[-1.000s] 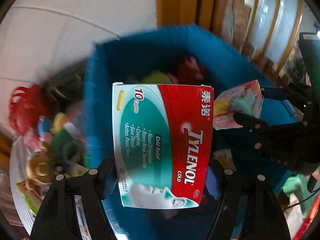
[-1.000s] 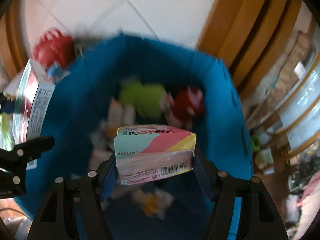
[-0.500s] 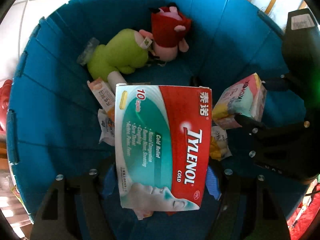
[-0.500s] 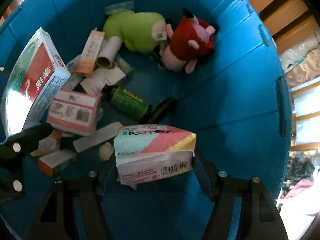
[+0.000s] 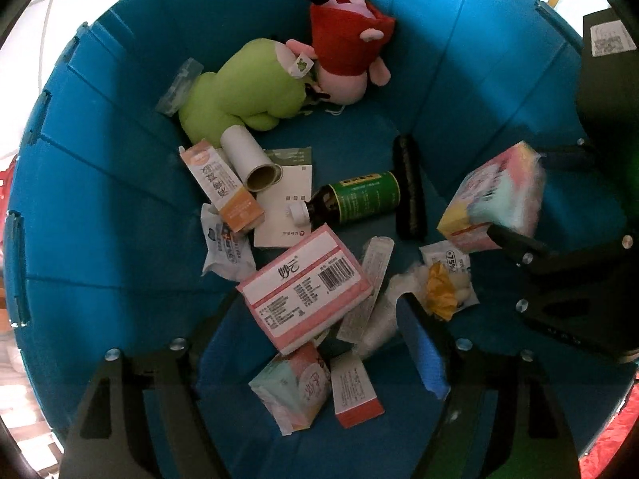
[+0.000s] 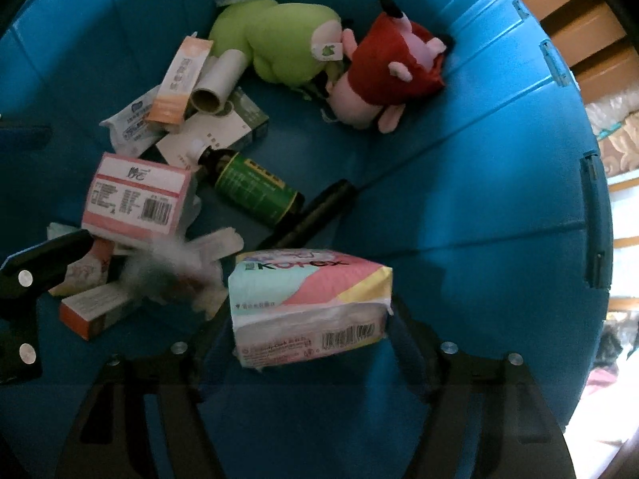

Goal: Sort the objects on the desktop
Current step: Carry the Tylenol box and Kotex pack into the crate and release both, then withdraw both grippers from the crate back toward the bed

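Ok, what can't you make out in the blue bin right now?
- Right wrist view: pale smear beside the pink-and-white box, motion-blurred, unidentifiable.
- Right wrist view: the right gripper jaws have just been opening around the Kotex pack; the pack hides whether the pads press it.
- Left wrist view: green-label bottle, print too small to read.

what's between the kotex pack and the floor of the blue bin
Nothing visible: the Kotex pack is over bare floor of the blue bin; the black brush and white wrappers lie just to its left.
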Motion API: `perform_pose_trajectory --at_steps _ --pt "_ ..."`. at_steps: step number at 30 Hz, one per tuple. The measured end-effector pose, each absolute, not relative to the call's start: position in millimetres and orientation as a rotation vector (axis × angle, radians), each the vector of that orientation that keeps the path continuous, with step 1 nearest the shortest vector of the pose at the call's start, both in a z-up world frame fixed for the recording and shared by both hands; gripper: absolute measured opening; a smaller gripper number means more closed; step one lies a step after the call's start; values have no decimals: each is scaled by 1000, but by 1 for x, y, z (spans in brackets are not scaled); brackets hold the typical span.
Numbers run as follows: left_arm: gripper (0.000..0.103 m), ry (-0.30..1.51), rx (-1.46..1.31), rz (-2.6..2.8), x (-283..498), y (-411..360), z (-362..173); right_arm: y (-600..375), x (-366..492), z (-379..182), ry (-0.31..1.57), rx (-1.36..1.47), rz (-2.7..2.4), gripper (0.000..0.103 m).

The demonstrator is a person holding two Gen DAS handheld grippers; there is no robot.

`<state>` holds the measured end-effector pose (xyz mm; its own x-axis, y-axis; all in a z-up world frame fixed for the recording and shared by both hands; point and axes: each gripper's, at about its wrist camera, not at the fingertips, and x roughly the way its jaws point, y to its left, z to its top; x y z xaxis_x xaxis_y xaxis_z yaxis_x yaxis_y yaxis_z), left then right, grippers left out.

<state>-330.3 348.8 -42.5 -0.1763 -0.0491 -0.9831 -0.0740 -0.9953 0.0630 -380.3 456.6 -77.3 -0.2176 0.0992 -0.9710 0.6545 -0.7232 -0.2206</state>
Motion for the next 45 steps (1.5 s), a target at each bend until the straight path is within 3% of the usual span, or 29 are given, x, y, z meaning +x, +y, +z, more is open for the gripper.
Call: perform_pose_trajectory --at_steps 5,12,22,26,35,40,45 --pt "78 145 -1997 2402 -326 347 -38 456 -377 -74 897 1652 -1990 84" --pt "78 134 -1943 2454 -312 341 -22 454 -366 -60 875 1615 -2005 88" --pt "78 149 -1747 2636 -277 326 18 445 -337 -16 834 1476 -2072 102" --pt "78 159 -1604 2771 -254 316 39 441 -323 3 785 1406 -2114 103" --pt "83 2 -1274 3082 -190 259 77 410 -286 41 596 1214 -2163 103" --pt "97 7 -1118 3271 -151 215 84 371 -253 63 524 1056 -2179 103" --pt "98 0 -1079 3361 -117 160 76 321 -221 79 461 935 -2160 103"
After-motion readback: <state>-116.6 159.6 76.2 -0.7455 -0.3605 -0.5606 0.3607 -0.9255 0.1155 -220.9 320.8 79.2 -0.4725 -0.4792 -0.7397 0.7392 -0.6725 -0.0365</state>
